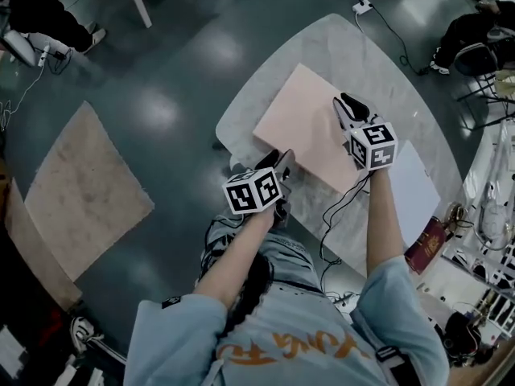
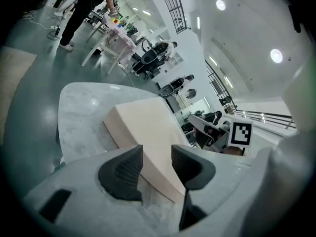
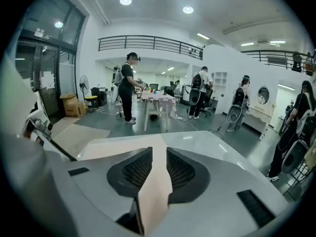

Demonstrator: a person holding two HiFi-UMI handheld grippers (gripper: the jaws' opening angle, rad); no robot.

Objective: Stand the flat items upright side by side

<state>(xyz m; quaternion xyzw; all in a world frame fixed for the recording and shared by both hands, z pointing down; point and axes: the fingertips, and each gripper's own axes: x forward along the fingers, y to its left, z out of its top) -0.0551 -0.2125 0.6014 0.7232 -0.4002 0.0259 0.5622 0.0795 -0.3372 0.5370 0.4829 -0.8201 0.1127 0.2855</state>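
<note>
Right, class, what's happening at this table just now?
A person holding a gripper in each hand is working on a flat pink board lying on the white table. The left gripper has open jaws lined up on the board's near edge; the right gripper sits over its right side, jaws slightly apart. Nothing is upright yet.

My light-blue short-sleeved shirt [image 1: 185,340] bears orange lettering [image 1: 283,351]; beyond its sleeves [image 1: 402,284], left gripper [image 1: 282,161] and right gripper [image 1: 348,103] bear black-and-white marker cubes [image 1: 252,191].
</note>
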